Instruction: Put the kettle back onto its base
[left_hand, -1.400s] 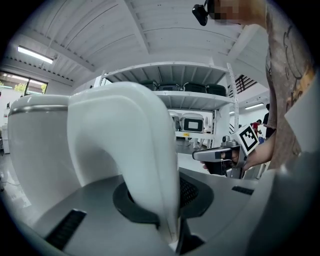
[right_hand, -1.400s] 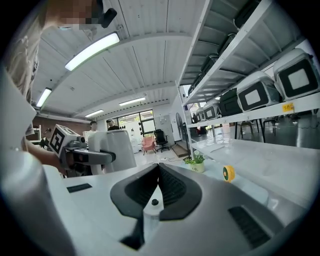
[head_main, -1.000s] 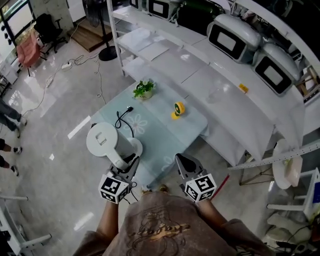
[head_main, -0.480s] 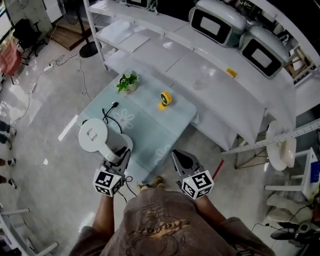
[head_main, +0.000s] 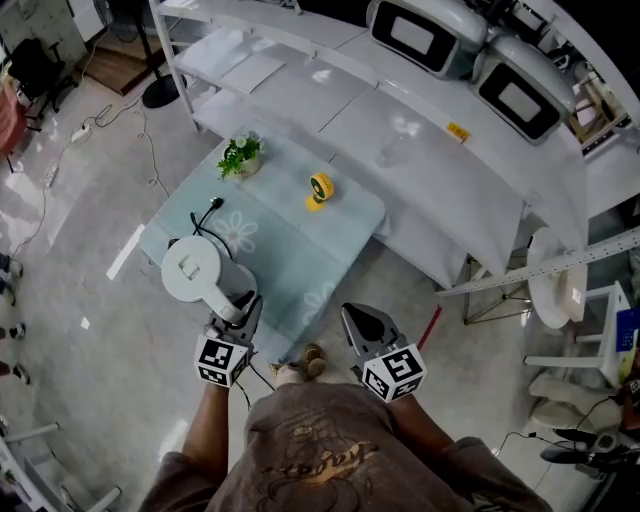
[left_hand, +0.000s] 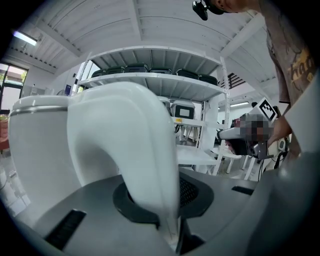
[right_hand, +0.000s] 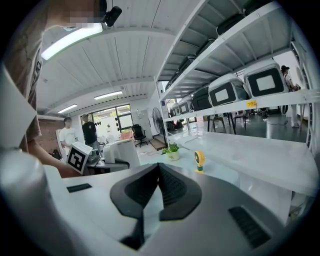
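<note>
My left gripper (head_main: 238, 308) is shut on the handle of the white kettle (head_main: 193, 274), which hangs upright over the near left corner of the pale blue table (head_main: 300, 250). In the left gripper view the handle (left_hand: 150, 165) fills the space between the jaws, with the kettle body (left_hand: 37, 150) to the left. The kettle hides whatever lies under it, so no base shows. A black cord with a plug (head_main: 207, 222) lies just beyond it. My right gripper (head_main: 362, 322) is off the table's near edge with its pads together and nothing between them (right_hand: 159, 167). It also sees the kettle (right_hand: 120, 152).
A small potted plant (head_main: 240, 155) stands at the table's far left and a little yellow fan (head_main: 319, 188) at its far middle. White shelving (head_main: 330, 95) with grey machines (head_main: 420, 40) runs behind the table. Cables lie on the floor (head_main: 100, 120) to the left.
The kettle has come down in my left gripper towards the table's near left corner. The right gripper has shifted only slightly, and both grips are as before.
</note>
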